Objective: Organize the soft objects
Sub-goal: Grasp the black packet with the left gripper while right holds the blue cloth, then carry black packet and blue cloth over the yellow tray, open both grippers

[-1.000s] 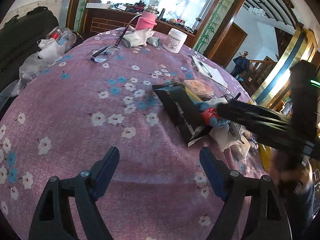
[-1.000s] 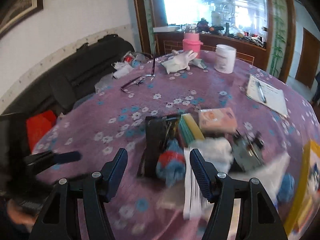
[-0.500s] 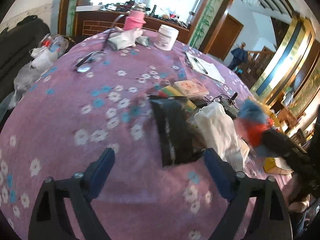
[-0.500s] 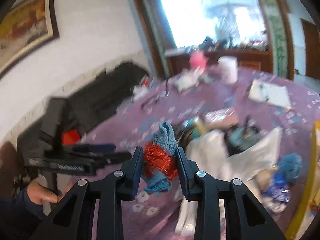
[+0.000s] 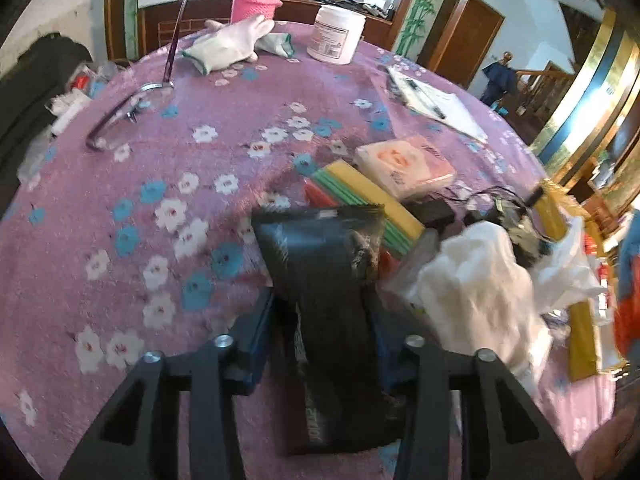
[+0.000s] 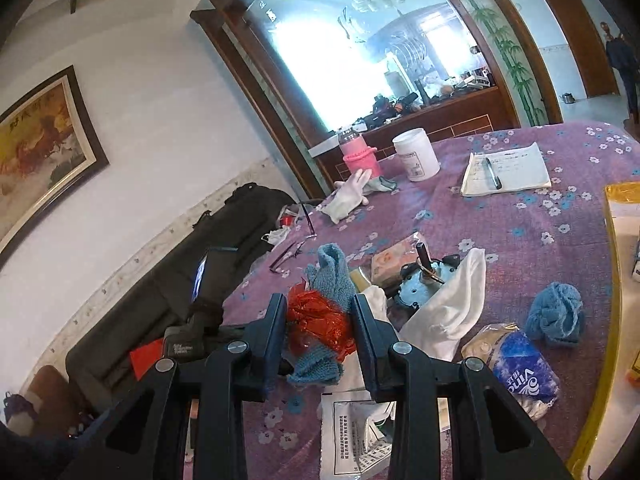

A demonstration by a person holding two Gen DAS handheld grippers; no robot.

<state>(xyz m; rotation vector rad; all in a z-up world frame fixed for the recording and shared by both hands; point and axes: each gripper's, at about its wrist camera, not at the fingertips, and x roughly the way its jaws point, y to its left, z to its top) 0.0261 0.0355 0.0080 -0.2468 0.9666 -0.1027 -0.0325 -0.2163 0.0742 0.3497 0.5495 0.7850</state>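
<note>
soft bundle (image 6: pixel 320 320) of blue knit w/ red crinkly stuff sat clamped between the right gripper (image 6: pixel 320 328) jaws, lifted clear of the purple floral tablecloth (image 6: pixel 500 236), blue end poking up past the tips and another bit drooping below. left gripper (image 5: pixel 324 320) was closed on a black plastic packet (image 5: pixel 320 280), pads pressing its near end, the rest of the packet running fwd from the tips and lying on the cloth. just right of the left gripper was a white cloth heap (image 5: pixel 476 280); beyond the packet, striped sponges (image 5: pixel 360 204) and a tissue pack (image 5: pixel 404 164). ahead-right of the right gripper: white sock-like cloth (image 6: pixel 452 304) draped beside a blue metal part (image 6: pixel 420 284), a second blue knit ball (image 6: pixel 554 314) further right, a tissue packet (image 6: pixel 516 364) near it

risks, as i judged them: red part looked slippery and only partly pinched, so a quick swing could shake it out of the knit and drop it. the packet was gripped at one end only, so it could sag, drag over the sponges and pull the nearby cloth w/ it. both grippers worked close to the same pile, so they could bump. cables near the white heap might snag on anything pulled out
</note>
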